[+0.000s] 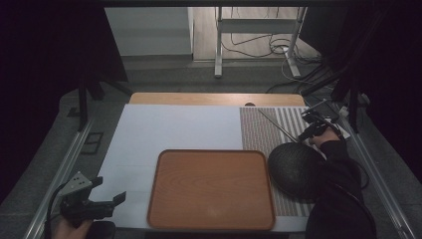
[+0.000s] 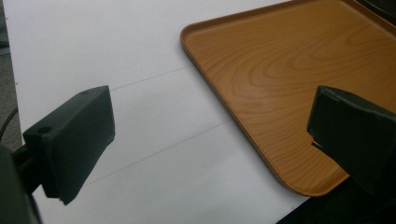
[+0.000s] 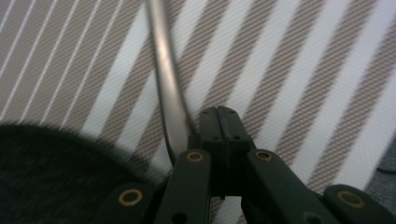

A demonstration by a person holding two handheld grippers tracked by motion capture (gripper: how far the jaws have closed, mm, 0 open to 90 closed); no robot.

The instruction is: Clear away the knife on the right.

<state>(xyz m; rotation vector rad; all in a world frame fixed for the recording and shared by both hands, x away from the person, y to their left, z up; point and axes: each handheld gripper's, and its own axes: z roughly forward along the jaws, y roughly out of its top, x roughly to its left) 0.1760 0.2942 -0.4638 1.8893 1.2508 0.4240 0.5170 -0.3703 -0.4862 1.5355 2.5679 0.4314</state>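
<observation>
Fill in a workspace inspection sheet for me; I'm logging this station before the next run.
Surface: white sheet over the table, striped mat at right.
Job's things: thin metal rod on the mat; wooden tray empty.
Clutter: dark bowl on the mat.
Grippers: left gripper open, apart from the tray; right gripper shut, beside the rod.
Cables: loose cables on the floor beyond.
Surroundings: metal frame legs, dim room.

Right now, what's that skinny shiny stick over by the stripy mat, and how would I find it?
Look at the stripy mat on the table's right side, next to the wooden tray. A thin metal rod lies slanted across it, running toward the right gripper. It is the one shiny, straight thing there; the neighbouring black bowl is round and dull.
</observation>
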